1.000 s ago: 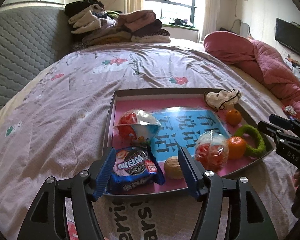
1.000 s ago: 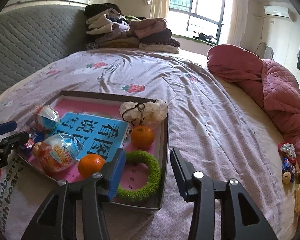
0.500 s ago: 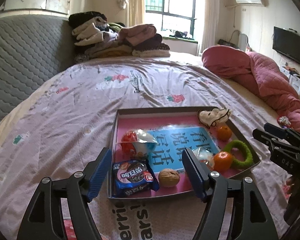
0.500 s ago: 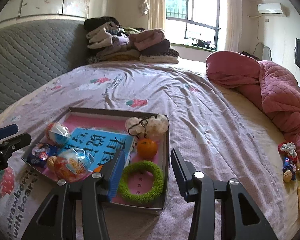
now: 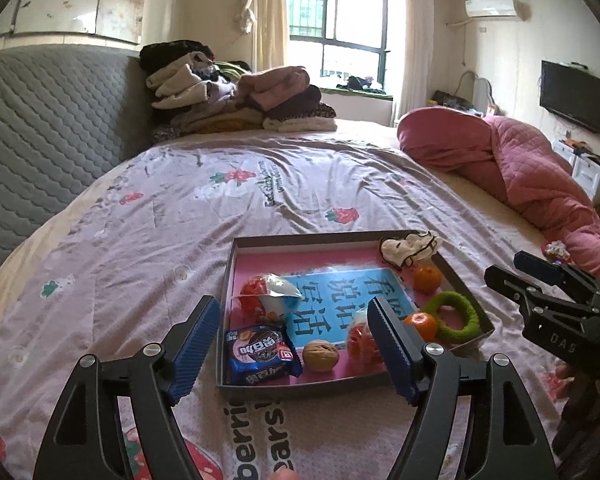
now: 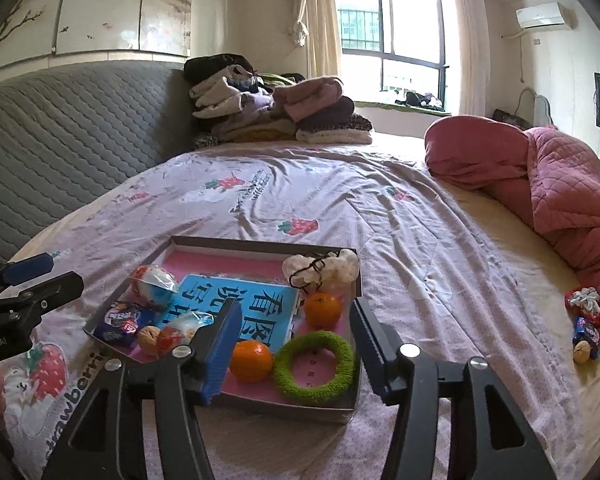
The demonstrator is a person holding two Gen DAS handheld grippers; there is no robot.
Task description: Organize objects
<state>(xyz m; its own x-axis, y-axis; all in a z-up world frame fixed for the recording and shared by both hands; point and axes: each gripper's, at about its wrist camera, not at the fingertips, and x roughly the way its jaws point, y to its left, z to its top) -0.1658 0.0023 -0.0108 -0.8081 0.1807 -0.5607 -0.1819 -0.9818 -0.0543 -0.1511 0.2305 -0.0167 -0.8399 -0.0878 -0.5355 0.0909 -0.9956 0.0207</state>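
Observation:
A shallow pink-lined tray (image 5: 340, 392) (image 6: 260, 246) lies on the bed. It holds a blue cookie packet (image 5: 262, 356), a walnut (image 5: 320, 355), two wrapped egg toys (image 5: 270, 294) (image 5: 360, 342), two oranges (image 6: 251, 360) (image 6: 322, 310), a green ring (image 6: 315, 366), a blue booklet (image 5: 340, 304) and a white cloth (image 6: 324, 270). My left gripper (image 5: 296, 348) hovers above the tray's near edge, jaws opening, nothing between them. My right gripper (image 6: 296, 344) hovers above the tray's near right corner, jaws opening, holding nothing.
Several small items (image 6: 584, 320) lie loose on the bed at the far right by a pink quilt (image 6: 548, 176). Folded clothes (image 6: 276, 108) are stacked at the grey headboard (image 5: 40, 136). The flowered sheet (image 5: 260, 200) stretches beyond the tray.
Both grippers have risen and drawn back from the tray, so it looks smaller. Both pairs of jaws stand wider. The cookie packet and the green ring stay in the tray.

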